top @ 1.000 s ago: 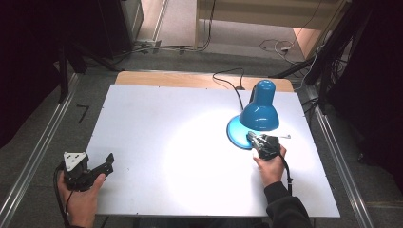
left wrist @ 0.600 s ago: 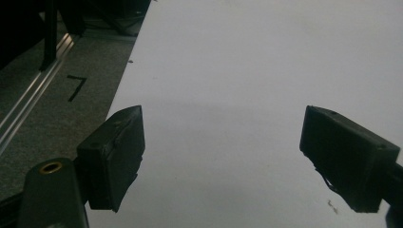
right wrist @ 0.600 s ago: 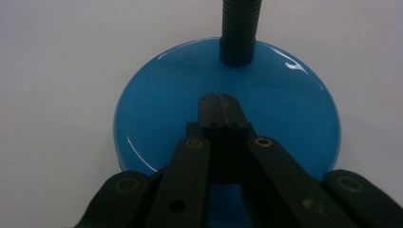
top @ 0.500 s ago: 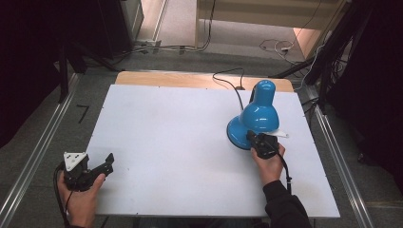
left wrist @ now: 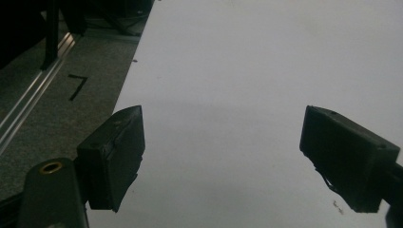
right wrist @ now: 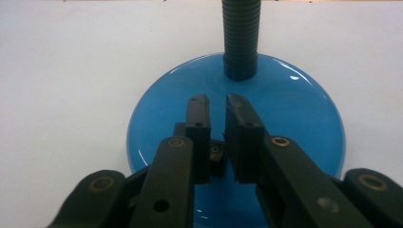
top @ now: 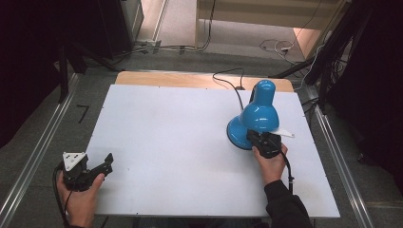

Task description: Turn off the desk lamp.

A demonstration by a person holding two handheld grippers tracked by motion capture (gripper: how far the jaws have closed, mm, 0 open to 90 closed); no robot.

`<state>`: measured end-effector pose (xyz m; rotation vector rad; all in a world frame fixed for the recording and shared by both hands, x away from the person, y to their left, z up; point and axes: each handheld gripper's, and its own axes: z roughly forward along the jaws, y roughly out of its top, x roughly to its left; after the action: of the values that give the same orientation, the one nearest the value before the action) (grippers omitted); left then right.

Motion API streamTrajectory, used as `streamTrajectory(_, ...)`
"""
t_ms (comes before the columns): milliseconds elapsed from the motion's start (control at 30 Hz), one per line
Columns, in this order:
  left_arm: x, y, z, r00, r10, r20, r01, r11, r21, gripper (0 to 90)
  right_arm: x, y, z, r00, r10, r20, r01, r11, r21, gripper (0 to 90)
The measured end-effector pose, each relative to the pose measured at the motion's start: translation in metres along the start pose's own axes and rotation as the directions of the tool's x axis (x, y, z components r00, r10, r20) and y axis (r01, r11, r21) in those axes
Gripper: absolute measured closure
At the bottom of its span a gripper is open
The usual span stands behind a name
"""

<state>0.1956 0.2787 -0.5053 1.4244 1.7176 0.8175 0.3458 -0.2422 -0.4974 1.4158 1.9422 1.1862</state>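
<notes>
The work surface is a white table top — matte, flat and unmarked in the middle of the high view. A strip of bare wood shows along its top edge. Grey floor surrounds the surface, and metal rails run down the left and right of the frame. Cables lie on the floor at upper right.

The blue lamp stands right of centre in the high view, shade tipped down over its round base. A black ribbed neck rises from the base at top centre of the right gripper view. A black cord runs from the lamp toward the top edge.

My right gripper rests over the lamp base, at the bottom centre of its own view. Its jaws have just been opening — a narrow gap now stands between them, with a small black switch low in that gap. I cannot tell whether the pads touch it.

My left gripper sits at lower left of the high view, near the table's left edge. Its jaws are spread wide over bare white surface, with nothing between them.
</notes>
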Motion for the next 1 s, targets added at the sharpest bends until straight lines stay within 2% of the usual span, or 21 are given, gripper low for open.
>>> streamTrajectory(267,-0.001,0.000,0.000,1.0000,0.004,0.000,-0.004,1.0000,0.005,15.9,-0.003,0.001,-0.006,0.9997,0.020,-0.015,-0.020,1.000,0.003,59.0)
streamTrajectory(467,-0.001,0.000,-0.001,1.0000,0.005,-0.001,-0.005,1.0000,0.004,15.9,-0.004,0.003,-0.009,0.9991,0.025,-0.033,-0.024,1.000,0.002,35.2)
streamTrajectory(667,-0.001,0.000,0.000,1.0000,0.010,0.001,-0.010,0.9999,0.007,15.9,-0.004,0.003,-0.011,0.9995,0.014,-0.027,-0.014,1.000,0.009,20.6)
streamTrajectory(767,-0.002,0.000,0.000,1.0000,0.006,0.002,-0.006,1.0000,0.004,15.9,-0.004,0.003,-0.011,0.9996,0.010,-0.026,-0.010,1.000,0.015,17.0)
streamTrajectory(1000,-0.001,0.000,-0.001,1.0000,0.004,-0.001,-0.004,1.0000,0.004,15.9,-0.004,0.003,-0.014,0.9997,0.002,-0.025,-0.002,1.000,0.013,16.6)
